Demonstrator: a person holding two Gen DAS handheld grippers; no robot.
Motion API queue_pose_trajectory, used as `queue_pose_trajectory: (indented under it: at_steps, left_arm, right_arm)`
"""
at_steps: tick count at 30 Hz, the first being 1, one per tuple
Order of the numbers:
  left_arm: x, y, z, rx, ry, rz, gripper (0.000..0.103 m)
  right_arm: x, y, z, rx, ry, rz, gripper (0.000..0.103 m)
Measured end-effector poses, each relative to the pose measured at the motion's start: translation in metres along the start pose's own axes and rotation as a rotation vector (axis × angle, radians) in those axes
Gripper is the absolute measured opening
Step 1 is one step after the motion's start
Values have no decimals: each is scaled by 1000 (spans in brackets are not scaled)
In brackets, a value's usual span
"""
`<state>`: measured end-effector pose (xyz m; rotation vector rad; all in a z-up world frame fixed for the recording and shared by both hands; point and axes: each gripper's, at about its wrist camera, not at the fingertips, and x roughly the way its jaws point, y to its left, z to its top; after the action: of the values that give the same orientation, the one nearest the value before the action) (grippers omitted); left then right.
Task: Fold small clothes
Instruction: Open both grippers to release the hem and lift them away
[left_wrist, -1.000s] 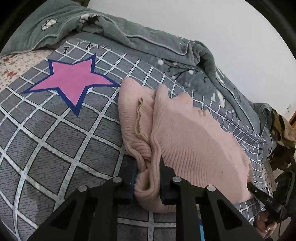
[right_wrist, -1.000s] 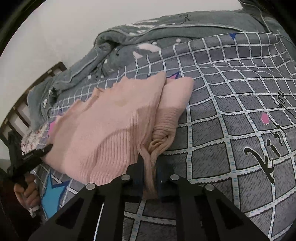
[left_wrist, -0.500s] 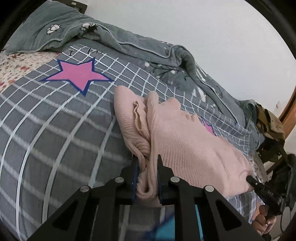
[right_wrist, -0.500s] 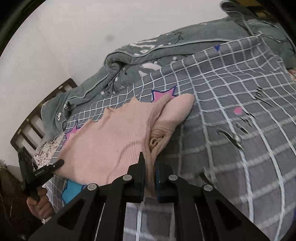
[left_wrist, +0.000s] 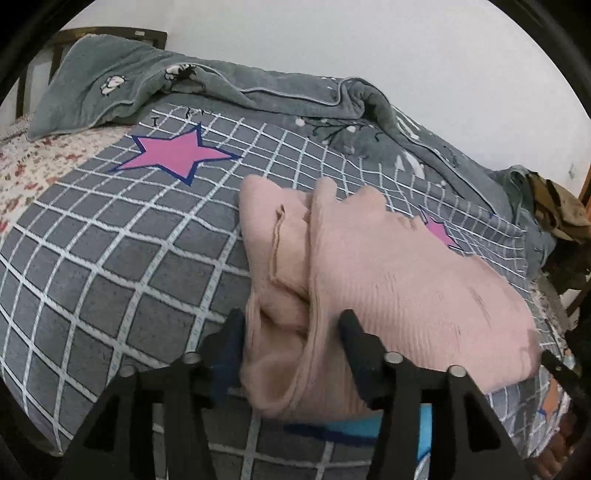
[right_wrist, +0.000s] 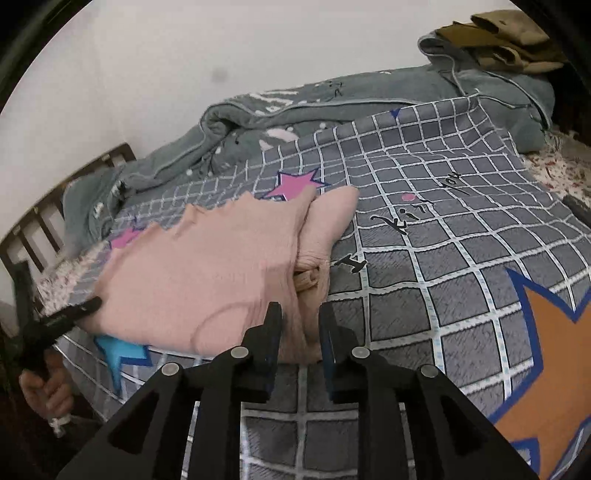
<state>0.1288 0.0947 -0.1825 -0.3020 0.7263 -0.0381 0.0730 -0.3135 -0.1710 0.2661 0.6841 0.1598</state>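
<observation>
A pink knit sweater (left_wrist: 388, 266) lies folded over on the grey checked bedspread (left_wrist: 110, 258), one sleeve tucked under its left side. My left gripper (left_wrist: 291, 325) is at its near left corner. Its jaws are opening wide, with the bunched hem loose between them. My right gripper (right_wrist: 300, 317) is at the sweater's (right_wrist: 207, 266) near right corner. Its jaws are also opening, and a fold of knit still sits in the gap. In the right wrist view the other gripper's tip (right_wrist: 74, 310) reaches the sweater's left edge, held by a hand (right_wrist: 44, 391).
A rumpled grey-green blanket (left_wrist: 258, 85) runs along the far side by the white wall. An olive garment (right_wrist: 509, 40) lies on its end. The dark wooden bed frame (right_wrist: 37, 221) is at the left of the right wrist view. A floral sheet (left_wrist: 33, 158) shows beyond the bedspread.
Both grippers held the sweater's near edge tightly and carried it across the bed. Now both jaws have parted and the knit slackens between them.
</observation>
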Motion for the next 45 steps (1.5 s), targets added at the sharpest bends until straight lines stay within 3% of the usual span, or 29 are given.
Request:
queue_pose_trajectory:
  at_steps: [8, 13, 17, 21, 26, 30, 35, 38, 45]
  left_arm:
    - [13, -7, 18, 9, 13, -4, 64]
    - [34, -9, 36, 18, 46, -17, 69]
    - [46, 1, 43, -45, 84, -48, 69]
    - [47, 6, 46, -92, 97, -86, 69]
    - [50, 5, 44, -59, 91, -77, 69]
    - [52, 0, 42, -17, 81, -63, 71]
    - [54, 0, 43, -22, 81, -65, 73]
    - [54, 0, 42, -33, 77, -62, 73]
    - [48, -3, 35, -28, 83, -89, 73]
  right_arm:
    - [0, 54, 26, -119, -24, 18, 23]
    - [32, 99, 36, -171, -14, 55, 30]
    - [72, 129, 37, -254, 28, 9, 31]
    - [121, 134, 41, -253, 130, -36, 31]
    - [157, 141, 60, -245, 148, -75, 31]
    - [186, 133, 76, -155, 221, -63, 31]
    - [171, 141, 63, -215, 178, -75, 31]
    - [142, 156, 44, -329, 146, -98, 31]
    - [87, 163, -2, -413, 86, -87, 31]
